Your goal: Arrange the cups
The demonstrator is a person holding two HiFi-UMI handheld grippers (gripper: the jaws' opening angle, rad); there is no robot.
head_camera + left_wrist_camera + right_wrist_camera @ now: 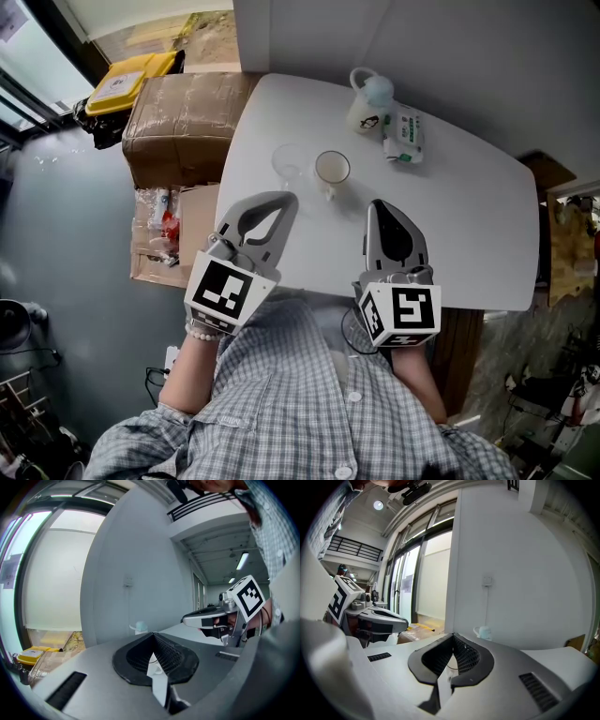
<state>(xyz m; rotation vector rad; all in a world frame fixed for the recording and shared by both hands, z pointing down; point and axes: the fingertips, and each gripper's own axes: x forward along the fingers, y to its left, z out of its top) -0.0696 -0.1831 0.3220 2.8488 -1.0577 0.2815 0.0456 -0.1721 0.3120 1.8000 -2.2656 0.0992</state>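
2 tongs sit over the near edge of the white tabletop (469,225), both nearer than the cup: the left tongs (286,200) and the right tongs (379,206). Each has its jaws closed tip to tip on nothing.

There are 3 drinking vessels. 1 white cup (332,169) stands mid-tabletop, 1 clear glass (291,161) is just left of the cup, and 1 mug (367,103) is beyond the cup to its right. 1 packet (405,134) lies beyond the cup, and 1 taped box (183,122) stands left of it, off the tabletop.

Only the head view shows the glass and packet. Each gripper view shows the other tongs.

The mug's dark print and the packet's green print are too small to read.
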